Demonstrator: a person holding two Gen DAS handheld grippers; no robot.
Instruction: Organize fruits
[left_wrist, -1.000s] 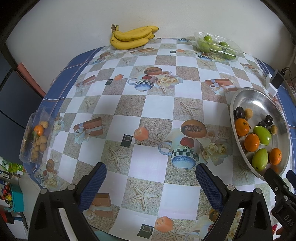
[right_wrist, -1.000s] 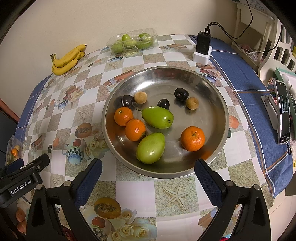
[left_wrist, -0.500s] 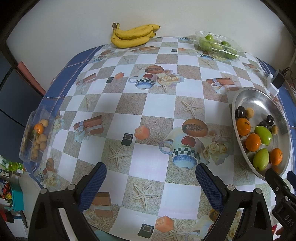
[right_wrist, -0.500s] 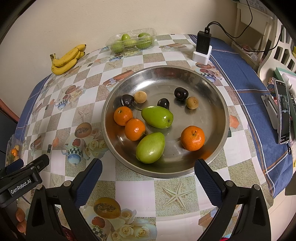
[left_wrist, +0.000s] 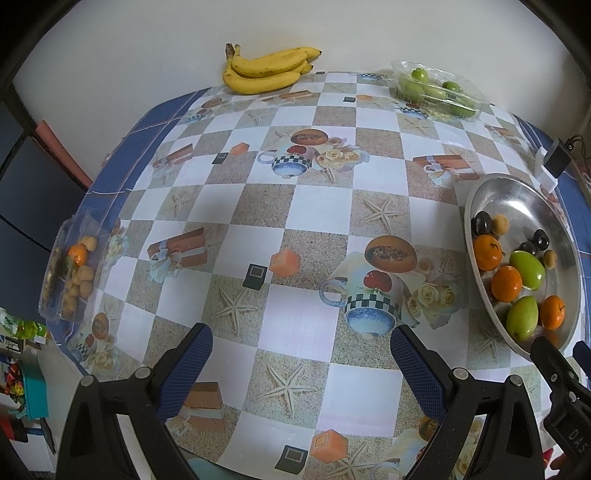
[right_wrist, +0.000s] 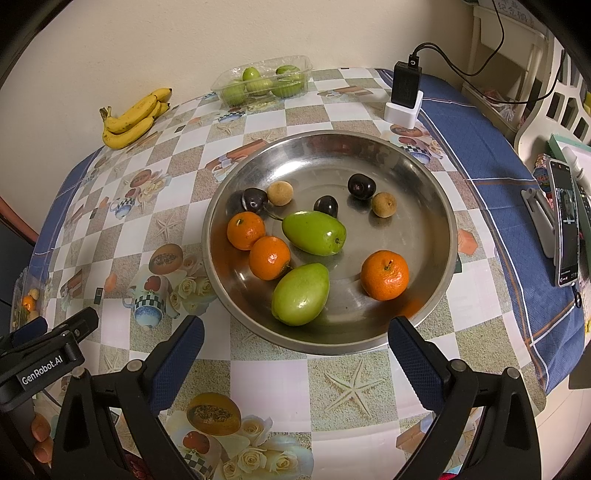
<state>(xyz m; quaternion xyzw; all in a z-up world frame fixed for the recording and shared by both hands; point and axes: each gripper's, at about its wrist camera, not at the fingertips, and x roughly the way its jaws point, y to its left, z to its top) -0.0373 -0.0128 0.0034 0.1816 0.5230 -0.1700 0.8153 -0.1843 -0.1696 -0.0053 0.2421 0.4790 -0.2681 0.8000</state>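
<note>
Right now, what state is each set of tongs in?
Left tongs: open, holding nothing, over the tablecloth.
Right tongs: open, holding nothing, near the steel bowl.

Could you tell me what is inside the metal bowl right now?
The metal bowl holds three oranges, two green mangoes, three dark plums and two small brown fruits; nothing looks covered.

A home, most likely a dining corner; a table against a plain wall wears a printed oilcloth of checks, starfish, teacups and roses over a blue cloth; bananas and a clear tub of green fruit sit at the wall; a charger in its white dock and a propped phone stand at the table's right side; a white plastic chair waits beyond.
</note>
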